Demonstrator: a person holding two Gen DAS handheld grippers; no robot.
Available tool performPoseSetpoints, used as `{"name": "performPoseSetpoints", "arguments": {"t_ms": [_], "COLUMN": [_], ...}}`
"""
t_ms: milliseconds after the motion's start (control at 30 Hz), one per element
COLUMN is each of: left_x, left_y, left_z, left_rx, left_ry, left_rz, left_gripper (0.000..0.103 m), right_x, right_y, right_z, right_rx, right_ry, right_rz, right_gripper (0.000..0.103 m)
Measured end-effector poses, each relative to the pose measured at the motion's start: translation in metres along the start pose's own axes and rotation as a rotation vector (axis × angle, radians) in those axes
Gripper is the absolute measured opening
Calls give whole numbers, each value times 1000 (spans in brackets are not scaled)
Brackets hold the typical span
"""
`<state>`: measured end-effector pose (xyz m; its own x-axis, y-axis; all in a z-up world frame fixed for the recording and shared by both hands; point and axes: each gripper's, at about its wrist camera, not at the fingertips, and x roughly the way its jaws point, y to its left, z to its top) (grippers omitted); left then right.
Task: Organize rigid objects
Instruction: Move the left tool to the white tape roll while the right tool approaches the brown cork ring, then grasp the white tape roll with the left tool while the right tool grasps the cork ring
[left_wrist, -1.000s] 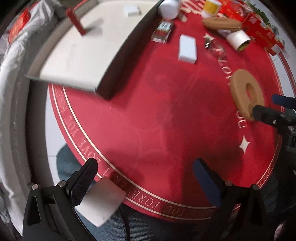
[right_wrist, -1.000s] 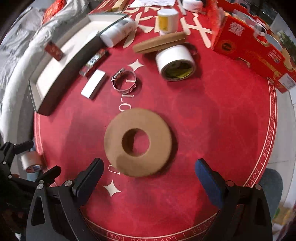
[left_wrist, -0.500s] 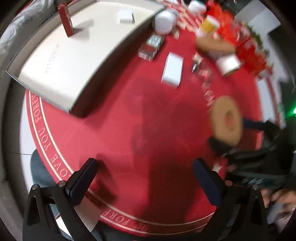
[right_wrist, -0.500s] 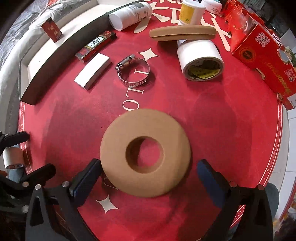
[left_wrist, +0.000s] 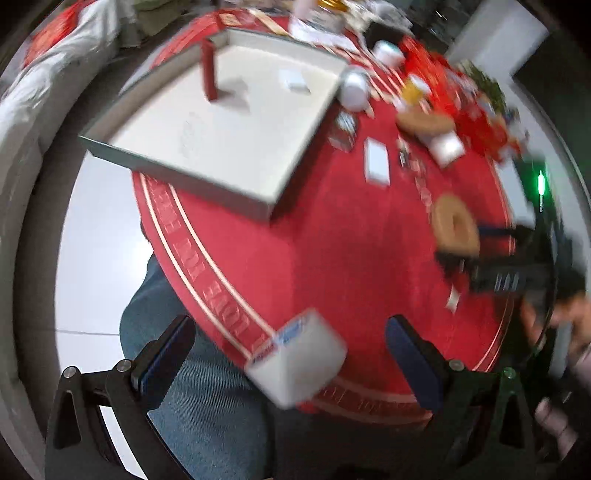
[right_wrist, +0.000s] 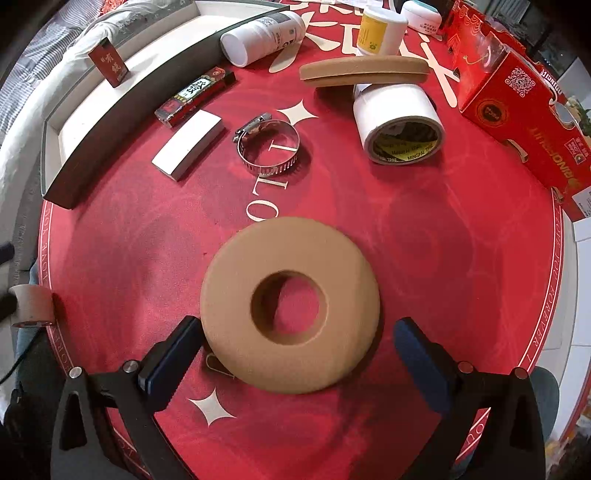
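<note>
**Tan ring framed by spread right fingers**

While the round red mat (right_wrist: 461, 229) serves as the landmark, a flat tan ring with a round central hole (right_wrist: 291, 314) is seen lying on its near half. The right gripper (right_wrist: 295, 354) is held low over that ring with its blue-padded fingers (right_wrist: 170, 354) spread wide; the left pad sits just beside the ring's rim, and contact cannot be confirmed. The other pad stands clear of it.

Farther across the mat, a steel hose clamp (right_wrist: 269, 147), a white rectangular block (right_wrist: 188, 144) and a white tape roll (right_wrist: 399, 122) are laid out. A second tan disc (right_wrist: 364, 70) is propped on that roll. A shallow white tray with dark walls (right_wrist: 122, 122) rests at the mat's left edge, with a small dark-red box (right_wrist: 109, 61) standing upright inside.

In the blurred left view, the left gripper (left_wrist: 288, 354) is held spread above the mat's near rim, and a small white box (left_wrist: 299, 365) is seen between its fingers, touched by neither.
</note>
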<state>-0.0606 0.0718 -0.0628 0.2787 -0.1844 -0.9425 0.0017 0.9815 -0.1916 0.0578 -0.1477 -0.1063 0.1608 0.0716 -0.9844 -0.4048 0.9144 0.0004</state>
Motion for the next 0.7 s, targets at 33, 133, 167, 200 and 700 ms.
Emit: {"name": "performPoseSetpoints", "arguments": {"t_ms": [33,133,167,200,700], "left_x": [4,13,13,14,46], "left_y": [-4,-12,-12,-12,-16], "left_z": [-3,-2,1,5,28], "left_rx": [27,2,-18,-45,-366], "left_ry": [15,47,47,45,173], "left_rz": [15,24,17,13,169], "left_gripper": [103,103,103,103,103], "right_x": [0,-1,-1,-1,-1], "right_y": [0,0,0,0,0], "right_z": [1,0,0,0,2], "right_rx": [1,1,1,1,1], "right_ry": [-2,-4,-4,-4,-8], "right_rz": [0,0,0,0,-1], "right_gripper": [103,103,103,103,103]}}
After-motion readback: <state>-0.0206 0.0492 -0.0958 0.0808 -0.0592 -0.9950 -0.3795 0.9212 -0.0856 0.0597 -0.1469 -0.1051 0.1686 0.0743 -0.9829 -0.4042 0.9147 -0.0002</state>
